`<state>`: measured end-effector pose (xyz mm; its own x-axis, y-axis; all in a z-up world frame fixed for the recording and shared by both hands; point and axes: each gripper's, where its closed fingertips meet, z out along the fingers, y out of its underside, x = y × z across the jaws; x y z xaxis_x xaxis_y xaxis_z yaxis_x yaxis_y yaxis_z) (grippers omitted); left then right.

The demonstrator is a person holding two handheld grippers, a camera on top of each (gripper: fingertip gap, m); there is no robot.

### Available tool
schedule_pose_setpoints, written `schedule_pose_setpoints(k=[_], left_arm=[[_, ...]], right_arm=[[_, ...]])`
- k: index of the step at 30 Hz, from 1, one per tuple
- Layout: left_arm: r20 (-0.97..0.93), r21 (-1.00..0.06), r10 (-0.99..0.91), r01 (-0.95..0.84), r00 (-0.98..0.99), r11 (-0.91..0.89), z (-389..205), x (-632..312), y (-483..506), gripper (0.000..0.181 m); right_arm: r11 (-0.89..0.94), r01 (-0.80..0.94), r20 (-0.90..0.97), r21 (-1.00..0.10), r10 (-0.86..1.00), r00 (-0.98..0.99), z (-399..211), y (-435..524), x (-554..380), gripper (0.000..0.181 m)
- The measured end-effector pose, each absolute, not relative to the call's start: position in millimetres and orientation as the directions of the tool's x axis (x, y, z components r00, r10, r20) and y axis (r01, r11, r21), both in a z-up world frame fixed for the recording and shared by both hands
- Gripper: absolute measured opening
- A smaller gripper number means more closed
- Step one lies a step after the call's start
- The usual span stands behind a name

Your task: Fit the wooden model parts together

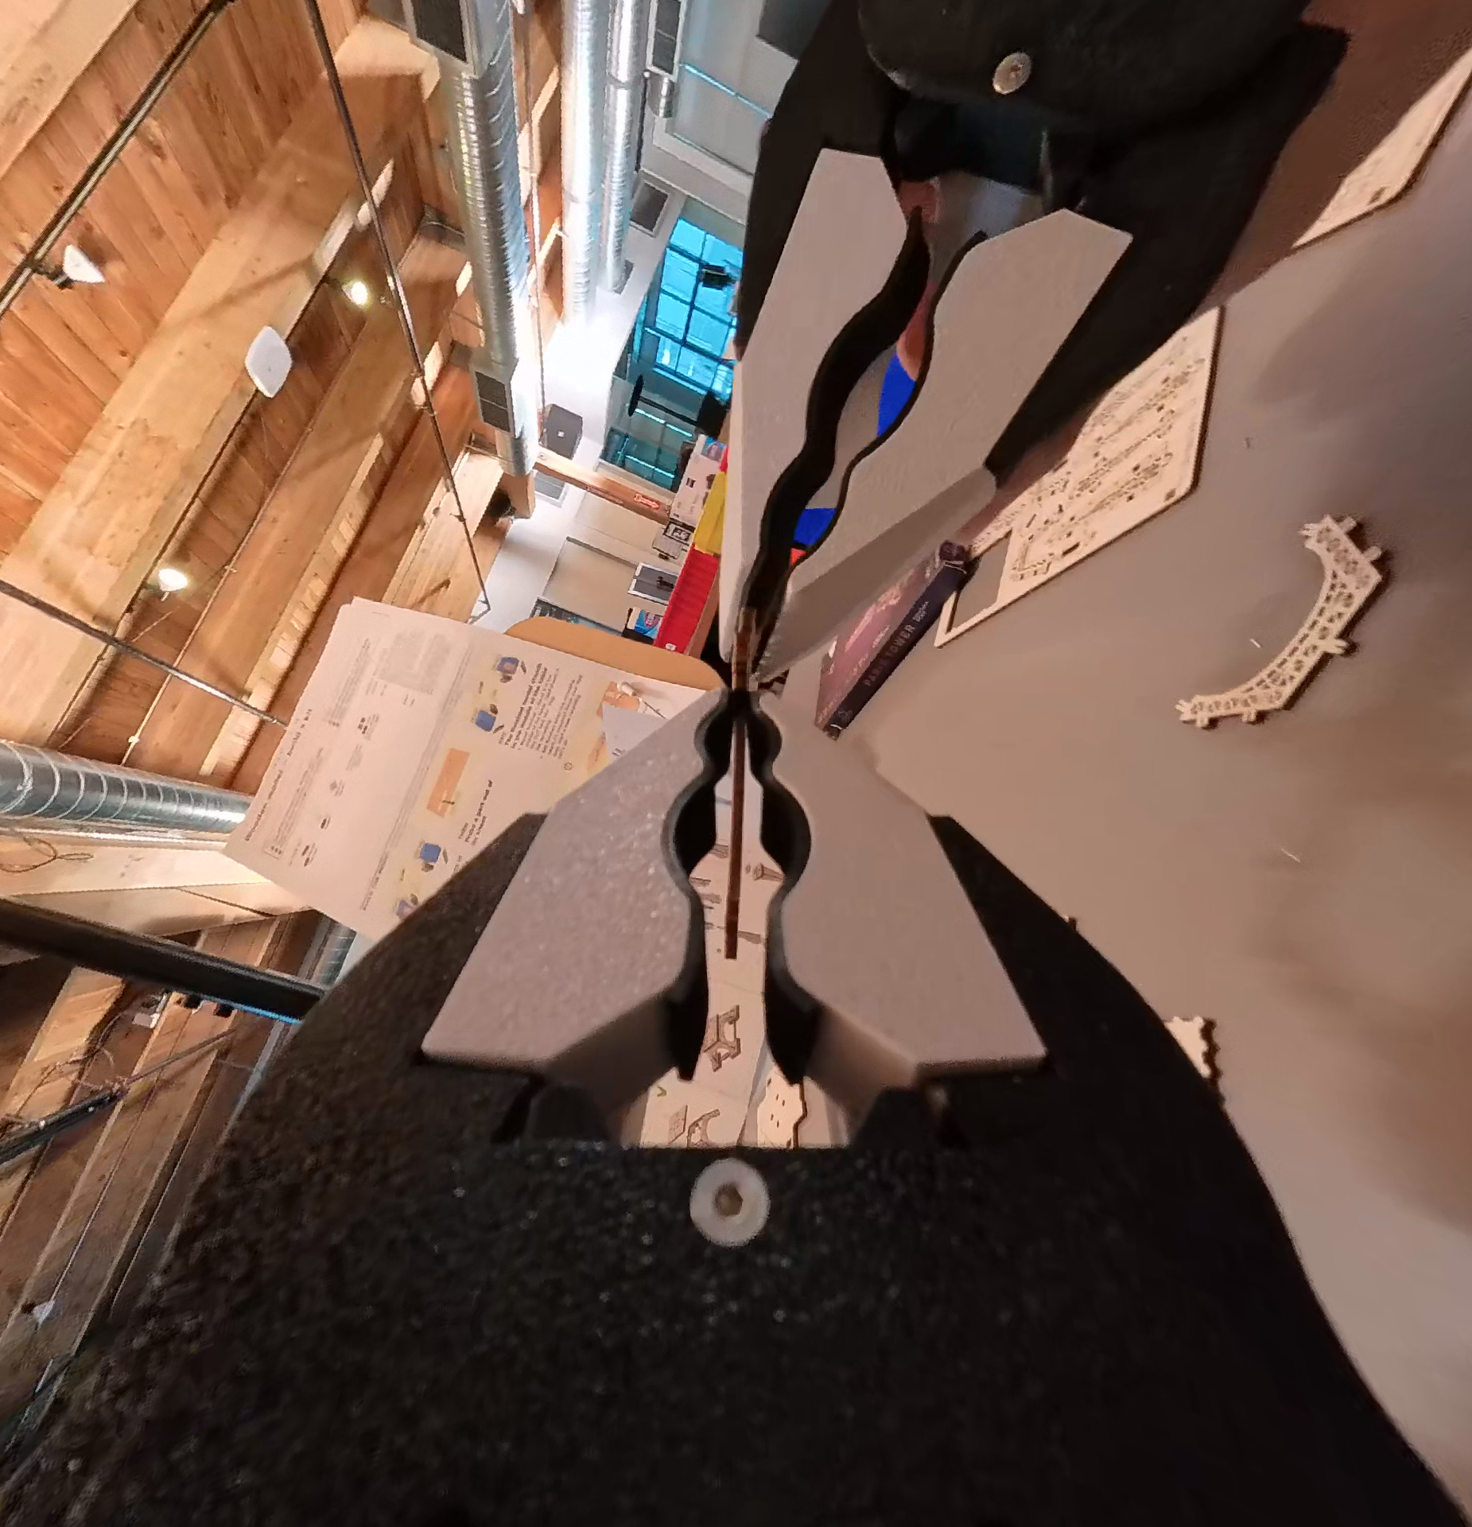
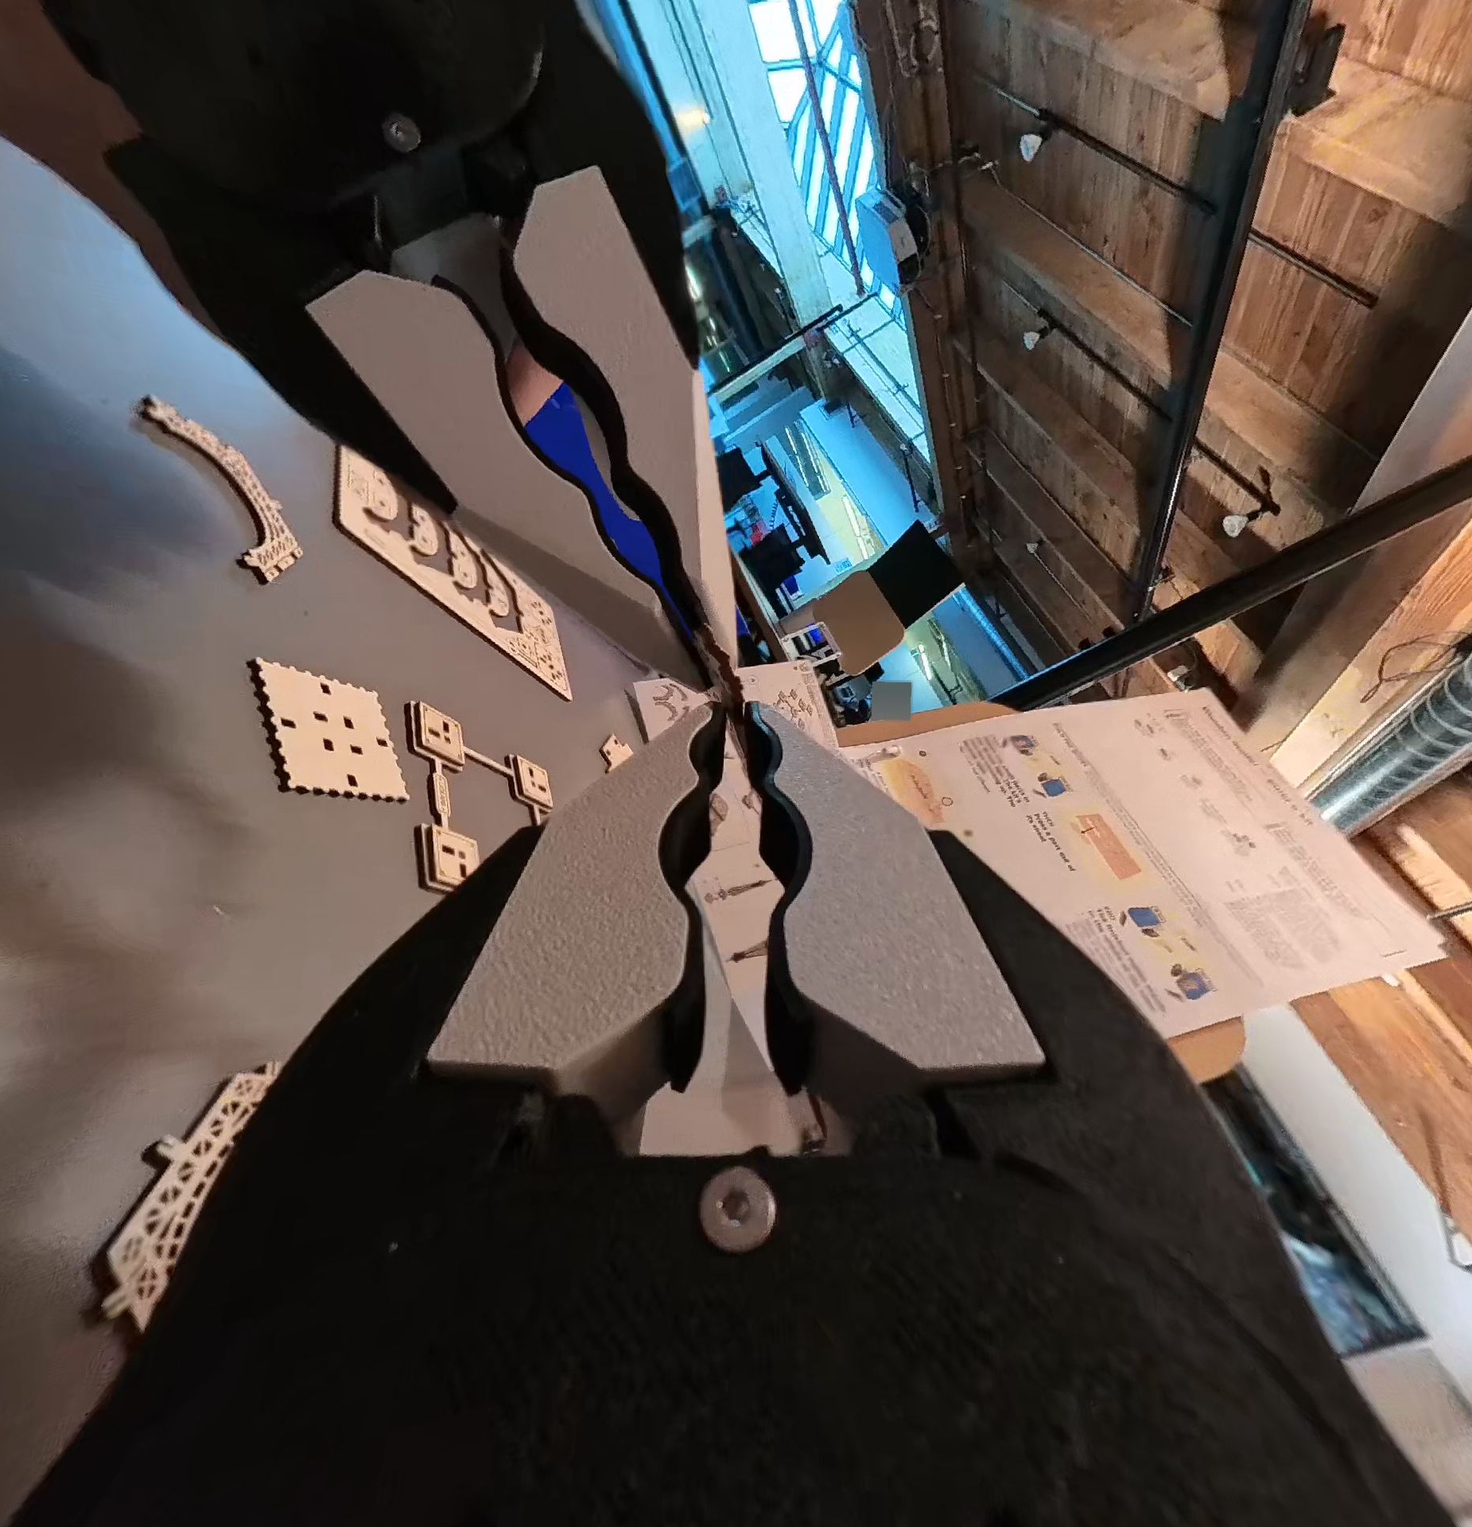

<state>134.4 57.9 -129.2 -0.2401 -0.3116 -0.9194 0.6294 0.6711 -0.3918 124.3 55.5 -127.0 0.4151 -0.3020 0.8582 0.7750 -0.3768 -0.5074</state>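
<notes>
- Left gripper (image 1: 740,702): its two grey fingers are pressed together at the tips, pinching a thin wooden part (image 1: 732,868) seen edge-on. The part shows as a dark, narrow strip running straight along the gap between the fingers, its long axis in line with them.
- Straight ahead, tip to tip, the right gripper (image 1: 749,661) faces the left one. Its fingers also close on a thin wooden edge. The two grippers meet nose to nose, held up off the table (image 1: 1129,826).
- Key relation: both parts lie edge-on on nearly one line, just touching or almost so at the fingertips. Whether slot and tab have already engaged cannot be told, since the joint is hidden between the tips.
- Judgement: the coming move is likely a short push along that shared line; a slight tilt could jam or snap the thin wood.
- From the right wrist view, the right gripper's tips are pinched shut on a small wooden edge (image 2: 722,661), barely visible.
- Loose parts on the table, to the left in the right wrist view: a curved lattice arch (image 2: 228,487), a square plate (image 2: 327,731), a punched sheet (image 2: 460,570) and a lattice strip (image 2: 179,1198).
- An instruction sheet (image 2: 1129,851) stands propped beyond the grippers.
</notes>
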Motion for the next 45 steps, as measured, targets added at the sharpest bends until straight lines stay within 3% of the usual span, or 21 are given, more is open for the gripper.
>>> schedule_pose_setpoints(k=[8, 17, 24, 45], left_arm=[[-0.902, -0.423, -0.383, 0.596, -0.201, 0.683, -121.2, 137.8, 60.7, 0.000], [-0.907, -0.413, -0.371, 0.594, -0.200, 0.690, -122.0, 139.4, 62.3, 0.000], [-0.910, -0.396, -0.388, 0.583, -0.147, 0.709, -118.6, 140.2, 63.6, 0.000], [-0.920, -0.370, -0.373, 0.577, -0.119, 0.728, -118.6, 141.3, 63.8, 0.000]], right_arm=[[-0.298, 0.686, 0.739, -0.664, -0.402, 0.541, -118.8, 56.3, 126.8, 0.001], [-0.315, 0.675, 0.738, -0.667, -0.401, 0.542, -123.8, 58.9, 127.1, 0.000], [-0.258, 0.606, 0.649, -0.752, -0.446, 0.616, -122.0, 60.7, 127.5, 0.000], [-0.244, 0.575, 0.617, -0.781, -0.442, 0.651, -123.0, 61.0, 127.6, 0.000]])
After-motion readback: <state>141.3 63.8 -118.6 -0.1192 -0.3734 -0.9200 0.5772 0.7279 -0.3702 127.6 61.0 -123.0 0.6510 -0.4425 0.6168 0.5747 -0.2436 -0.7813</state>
